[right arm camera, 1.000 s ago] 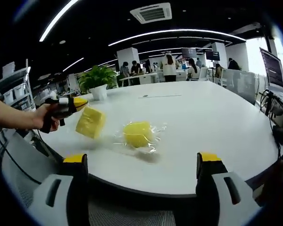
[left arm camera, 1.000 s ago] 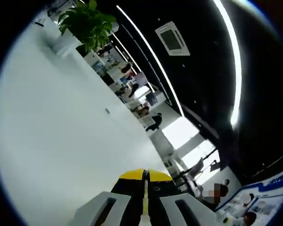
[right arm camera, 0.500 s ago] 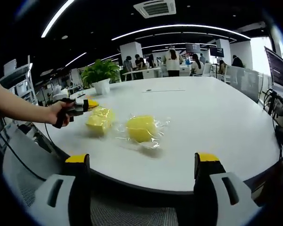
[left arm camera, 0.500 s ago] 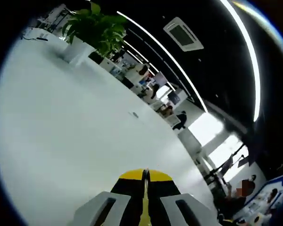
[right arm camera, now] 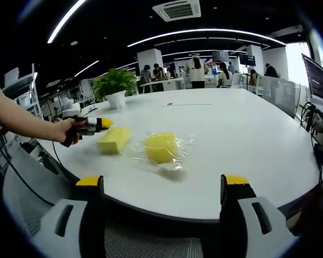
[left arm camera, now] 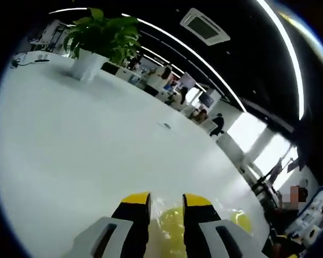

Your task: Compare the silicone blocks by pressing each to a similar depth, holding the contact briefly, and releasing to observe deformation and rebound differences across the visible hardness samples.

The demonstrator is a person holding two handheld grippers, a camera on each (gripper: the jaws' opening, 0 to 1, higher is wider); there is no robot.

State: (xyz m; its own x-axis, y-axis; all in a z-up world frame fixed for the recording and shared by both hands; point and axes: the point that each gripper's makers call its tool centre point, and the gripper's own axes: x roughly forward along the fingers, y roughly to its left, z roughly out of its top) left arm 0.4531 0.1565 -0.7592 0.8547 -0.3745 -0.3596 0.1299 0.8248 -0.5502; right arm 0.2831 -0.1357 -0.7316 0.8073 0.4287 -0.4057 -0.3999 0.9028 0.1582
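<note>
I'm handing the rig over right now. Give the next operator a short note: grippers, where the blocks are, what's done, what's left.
Left gripper: jaws parted, at the edge of the flatter yellow block, which lies on the white table. In the left gripper view that block sits between the jaws.
Right gripper: open, empty, hanging off the table's near edge.
Second yellow block: beside the first, in clear wrapping.
Done: both blocks are down on the table.
Left: press each to similar depth, hold, release, compare rebound. No press is visible yet.
</note>
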